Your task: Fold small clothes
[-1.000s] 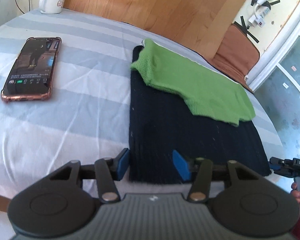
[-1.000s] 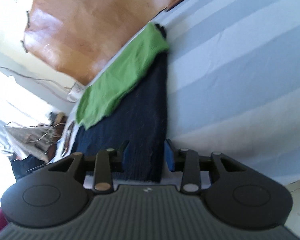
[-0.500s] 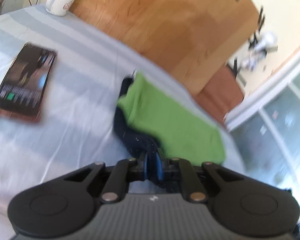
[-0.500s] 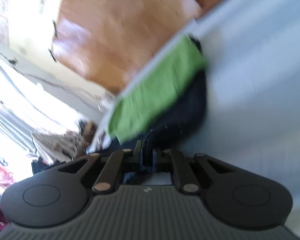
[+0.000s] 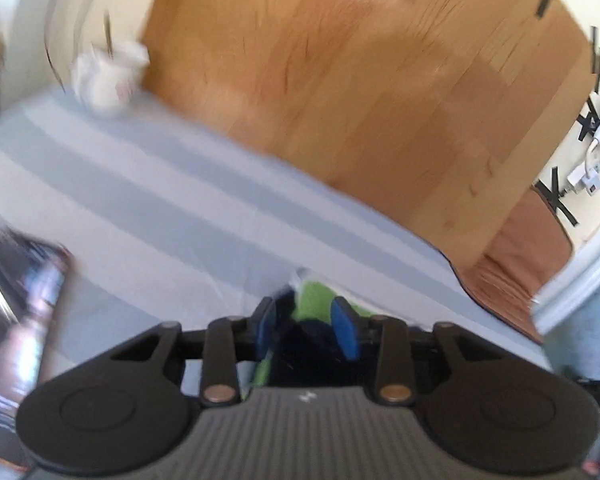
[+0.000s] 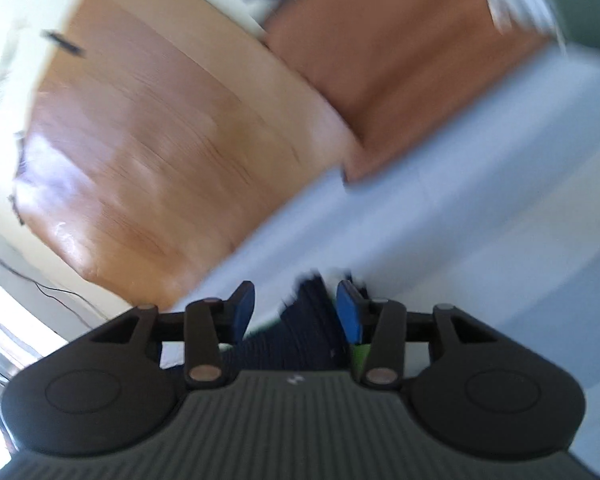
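Both my claws stand apart, the left claw [image 5: 306, 330] and right claw [image 6: 296, 310] each straddling the dark cloth [image 6: 312, 320], which lies folded directly beneath them over the green cloth [image 5: 314, 300]. Neither arm is nearer. Left, a phone [image 5: 24, 304]; far off on the striped counter [image 5: 160, 200], a mug [image 5: 108, 76], well clear.

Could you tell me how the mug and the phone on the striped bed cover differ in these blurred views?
The mug is white and stands upright at the cover's far edge; the phone is dark, lies flat and sits much nearer the left gripper. The mug holds a thin stick; the phone's screen is lit. Both rest on the striped cover.
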A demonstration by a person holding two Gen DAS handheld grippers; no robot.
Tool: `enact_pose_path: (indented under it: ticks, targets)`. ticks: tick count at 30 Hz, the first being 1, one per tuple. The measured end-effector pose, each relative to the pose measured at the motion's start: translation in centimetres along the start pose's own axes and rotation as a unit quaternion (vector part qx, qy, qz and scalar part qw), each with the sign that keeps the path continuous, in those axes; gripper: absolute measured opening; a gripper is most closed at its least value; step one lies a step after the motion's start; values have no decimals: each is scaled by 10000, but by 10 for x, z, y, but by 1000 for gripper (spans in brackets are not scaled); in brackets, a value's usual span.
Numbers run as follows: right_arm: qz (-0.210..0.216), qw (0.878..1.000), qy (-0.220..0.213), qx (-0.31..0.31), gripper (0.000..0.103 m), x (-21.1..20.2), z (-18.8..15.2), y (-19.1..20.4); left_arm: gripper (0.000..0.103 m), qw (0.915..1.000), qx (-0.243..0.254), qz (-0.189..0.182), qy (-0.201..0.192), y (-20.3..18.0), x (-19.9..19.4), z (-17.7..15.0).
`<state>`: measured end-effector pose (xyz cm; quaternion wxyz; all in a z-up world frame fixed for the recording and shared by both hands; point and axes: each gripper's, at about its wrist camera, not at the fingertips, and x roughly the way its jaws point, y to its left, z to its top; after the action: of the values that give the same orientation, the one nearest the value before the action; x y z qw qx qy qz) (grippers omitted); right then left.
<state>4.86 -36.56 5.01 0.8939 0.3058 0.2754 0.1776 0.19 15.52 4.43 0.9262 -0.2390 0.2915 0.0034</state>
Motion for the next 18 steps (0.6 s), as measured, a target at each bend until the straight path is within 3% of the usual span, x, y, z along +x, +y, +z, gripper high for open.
enact_pose_path:
  ticks: [2,5,8,12,14,15,17,18]
  targets:
    - [306,9985,187,-423,49,6,-11,21,32,9985,272,112,-456,-15,-14,-4]
    - [713,9888,856,-990,49,40,-36,58,32,9951,767,-102,-619,-49,-13,-12]
    - [1050,9786,1408,-1074,48,79,-61,81,32,9890,1384,-298,-432,-80,8,-28]
    - [1017,9717,1623,-1379,47,112,-78,88,32,9848,1728,134,59,-86,51,-46]
    - [820,9731,1536,-1508,35,113,-73,77,29,9839,1673,566,281,-76,70,-49]
    - [647,9762,1438,-1490,29,109,-69,70,29,9844,1639,568,298,-65,74,-49]
    - [406,9847,1267,-1125,0,98,-55,40,29,9857,1624,389,212,-54,74,-48]
    - [329,9897,1120,-825,0,89,-48,20,27,9856,1633,375,216,-53,75,-48]
